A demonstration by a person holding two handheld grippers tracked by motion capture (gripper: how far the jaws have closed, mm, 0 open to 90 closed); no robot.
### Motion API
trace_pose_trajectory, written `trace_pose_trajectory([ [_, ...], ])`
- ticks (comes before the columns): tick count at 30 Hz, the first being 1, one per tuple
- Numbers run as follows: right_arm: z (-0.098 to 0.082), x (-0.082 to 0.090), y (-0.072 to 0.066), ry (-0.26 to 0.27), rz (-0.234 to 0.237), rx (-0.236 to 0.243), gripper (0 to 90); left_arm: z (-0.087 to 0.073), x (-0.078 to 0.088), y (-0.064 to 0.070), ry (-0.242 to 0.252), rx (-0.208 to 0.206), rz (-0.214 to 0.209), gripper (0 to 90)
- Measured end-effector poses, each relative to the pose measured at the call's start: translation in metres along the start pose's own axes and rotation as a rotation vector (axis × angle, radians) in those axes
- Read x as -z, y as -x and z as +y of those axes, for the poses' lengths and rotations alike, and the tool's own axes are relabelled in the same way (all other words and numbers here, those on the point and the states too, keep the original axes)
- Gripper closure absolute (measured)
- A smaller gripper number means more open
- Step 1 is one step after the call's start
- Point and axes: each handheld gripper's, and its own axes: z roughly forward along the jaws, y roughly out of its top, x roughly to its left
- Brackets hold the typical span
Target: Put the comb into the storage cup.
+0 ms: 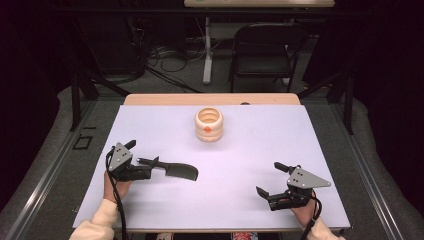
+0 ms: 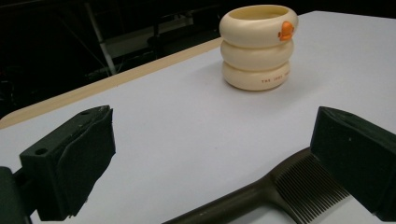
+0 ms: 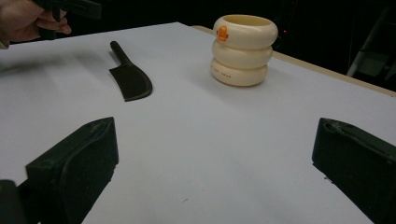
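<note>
Left gripper point(image 1: 141, 154), fingers open, straddles the comb point(image 1: 172, 170); its handle points toward nine o'clock. Right gripper point(image 1: 269, 178) open, well apart.

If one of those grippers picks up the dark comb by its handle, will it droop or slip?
The comb looks like moulded plastic, so it would probably stay stiff and feel light. Its handle is thin and smooth, so it might twist between the jaws. It lies flat on the table, so a push would likely make it slide, not roll.
</note>
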Motion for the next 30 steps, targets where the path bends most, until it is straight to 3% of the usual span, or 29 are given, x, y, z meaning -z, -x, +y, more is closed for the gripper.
trace_pose_trajectory([
  [8,0.000,0.000,0.000,-0.002,-0.003,-0.001,0.0,0.000,-0.010,-0.008,-0.043,0.020,0.023,2.8],
  [11,-0.001,0.001,0.000,-0.003,-0.004,-0.002,0.0,-0.001,-0.014,-0.009,-0.070,0.016,0.029,9.5],
  [16,0.000,0.001,0.000,-0.004,-0.004,-0.003,0.0,-0.003,-0.018,-0.011,-0.130,0.012,0.064,33.1],
  [18,0.000,0.001,0.000,-0.005,-0.005,-0.002,0.0,-0.006,-0.020,-0.015,-0.175,0.028,0.063,45.9],
  [21,0.000,0.001,0.000,-0.005,-0.005,-0.002,0.0,-0.008,-0.020,-0.018,-0.190,0.045,0.057,61.0],
  [24,-0.001,0.001,0.000,-0.005,-0.005,-0.001,0.0,-0.011,-0.020,-0.023,-0.201,0.063,0.046,71.7],
  [30,-0.001,0.001,0.000,-0.007,-0.004,-0.001,0.0,-0.017,-0.022,-0.032,-0.252,0.098,0.072,89.4],
])
